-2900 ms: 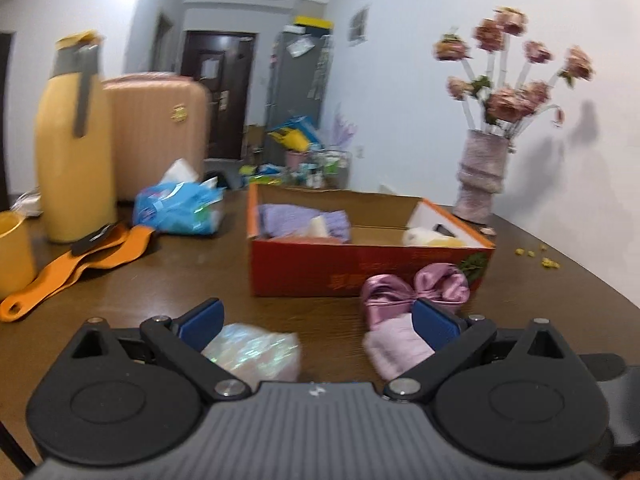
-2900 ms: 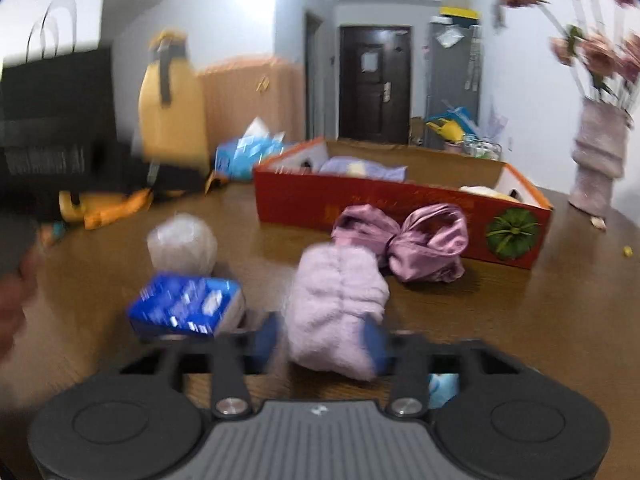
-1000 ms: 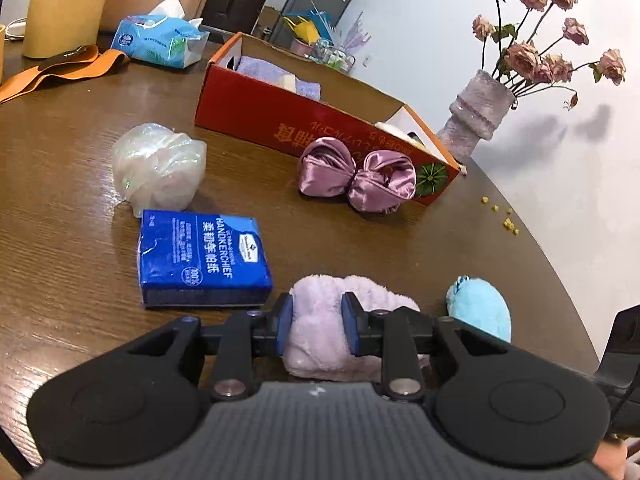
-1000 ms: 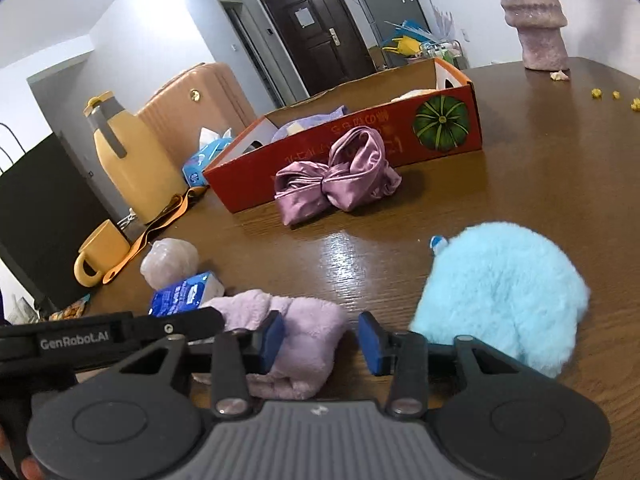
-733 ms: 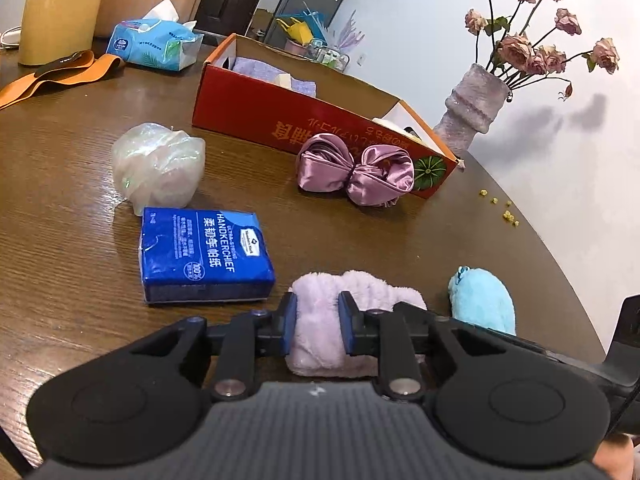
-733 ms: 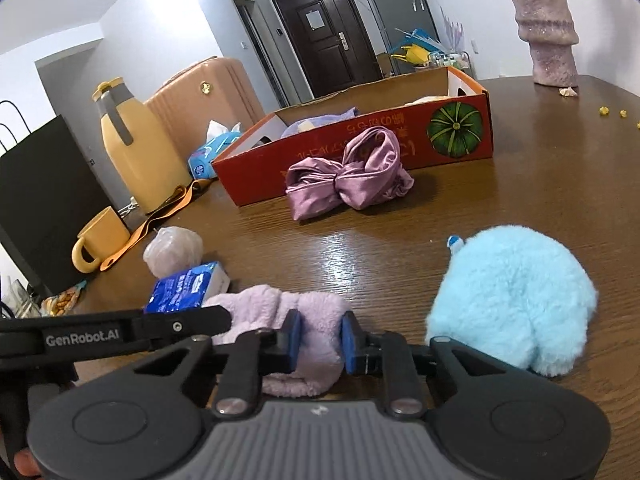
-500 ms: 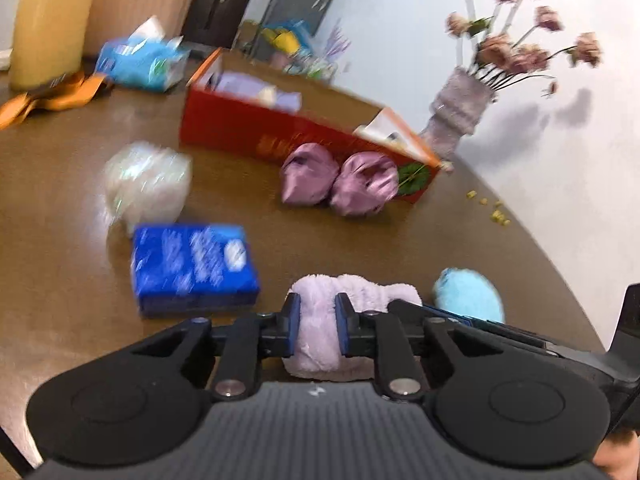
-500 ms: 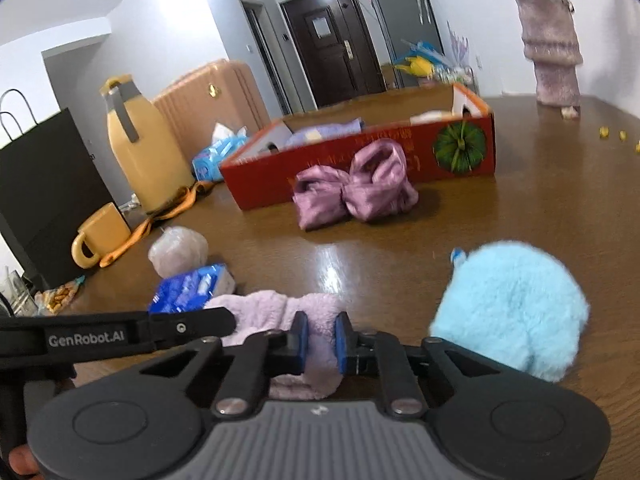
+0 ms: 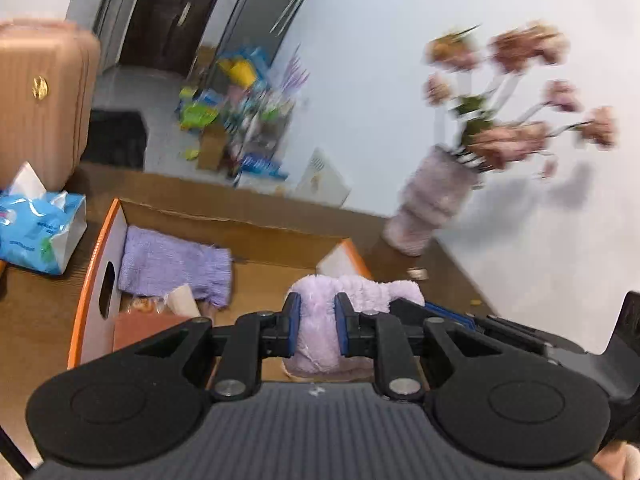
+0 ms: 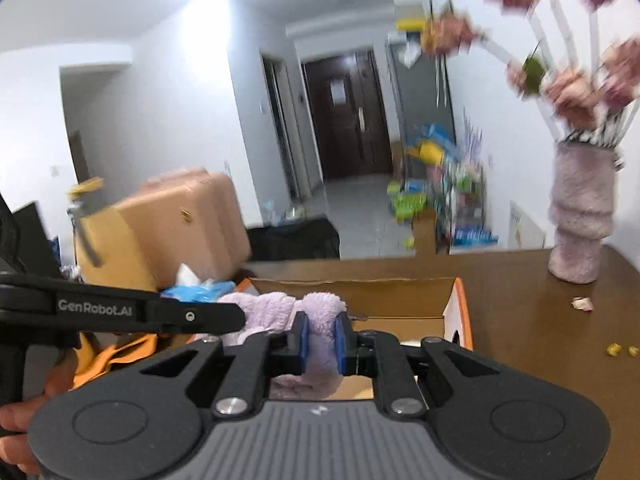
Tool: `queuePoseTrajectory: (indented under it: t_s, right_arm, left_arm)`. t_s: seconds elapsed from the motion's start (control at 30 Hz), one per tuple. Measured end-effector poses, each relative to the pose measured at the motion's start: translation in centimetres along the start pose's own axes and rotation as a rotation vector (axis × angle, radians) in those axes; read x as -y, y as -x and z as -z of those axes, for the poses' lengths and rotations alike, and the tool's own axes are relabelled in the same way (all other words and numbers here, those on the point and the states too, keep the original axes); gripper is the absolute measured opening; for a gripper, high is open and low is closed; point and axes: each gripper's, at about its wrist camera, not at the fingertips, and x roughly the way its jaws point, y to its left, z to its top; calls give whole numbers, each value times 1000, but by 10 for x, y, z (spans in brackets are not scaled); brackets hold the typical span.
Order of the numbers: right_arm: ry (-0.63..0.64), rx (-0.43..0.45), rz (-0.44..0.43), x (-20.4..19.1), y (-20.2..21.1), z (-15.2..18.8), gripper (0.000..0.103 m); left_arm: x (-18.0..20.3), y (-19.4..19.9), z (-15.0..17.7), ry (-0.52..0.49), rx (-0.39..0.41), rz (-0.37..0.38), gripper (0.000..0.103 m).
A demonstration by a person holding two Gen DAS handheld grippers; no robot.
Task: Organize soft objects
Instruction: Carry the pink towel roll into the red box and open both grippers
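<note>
Lilac fleece — a soft towel (image 9: 316, 320) — hangs pinched at each end, the left tongs (image 9: 316, 324) clamped on one part and the right tongs (image 10: 320, 338) on the other, blue pads sunk into the pile. It is lifted over the open cardboard box (image 9: 248, 232) on the wooden worktop (image 10: 540, 320) — a folded purple cloth (image 9: 172, 264) lies inside, at the box's left end. Beside the box stands a fuzzy vase (image 10: 580, 216).

Fluffy lilac towel (image 9: 316, 320), bunched and sagging, pinched at two spots, lifted over the open orange-rimmed cardboard box (image 9: 92, 264), folded purple knit cloth (image 9: 172, 264) lying inside the box at ten o'clock
</note>
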Motion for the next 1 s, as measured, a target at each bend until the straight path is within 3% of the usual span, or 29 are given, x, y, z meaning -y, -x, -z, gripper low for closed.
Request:
queuePoseTrajectory:
  t_s: [0.1, 0.27, 0.47, 0.57, 0.7, 0.77, 0.83, 0.97, 1.0]
  right_arm:
    - [-32, -118, -18, 18, -56, -4, 13]
    - [18, -272, 11, 18, -116, 25, 14]
    - [48, -349, 16, 14, -136, 39, 14]
    - [54, -361, 29, 12, -135, 39, 18]
    - [35, -323, 63, 12, -112, 28, 40]
    - [38, -274, 77, 12, -90, 15, 43]
    - [45, -223, 88, 9, -60, 1, 46]
    - [46, -102, 104, 1, 7, -18, 58]
    - [50, -68, 105, -3, 24, -19, 59]
  left_arm:
    - [-25, -46, -1, 37, -78, -61, 18]
    - [-47, -89, 27, -47, -186, -151, 18]
    - [-46, -105, 41, -186, -221, -183, 17]
    - [-45, -106, 39, -184, -223, -179, 20]
    - [-43, -85, 28, -160, -197, -179, 29]
    - [-38, -59, 17, -159, -143, -180, 36]
    - [-28, -25, 7, -183, -78, -200, 53]
    - [-12, 52, -3, -236, 61, -212, 62]
    - [-8, 70, -3, -245, 100, -217, 69]
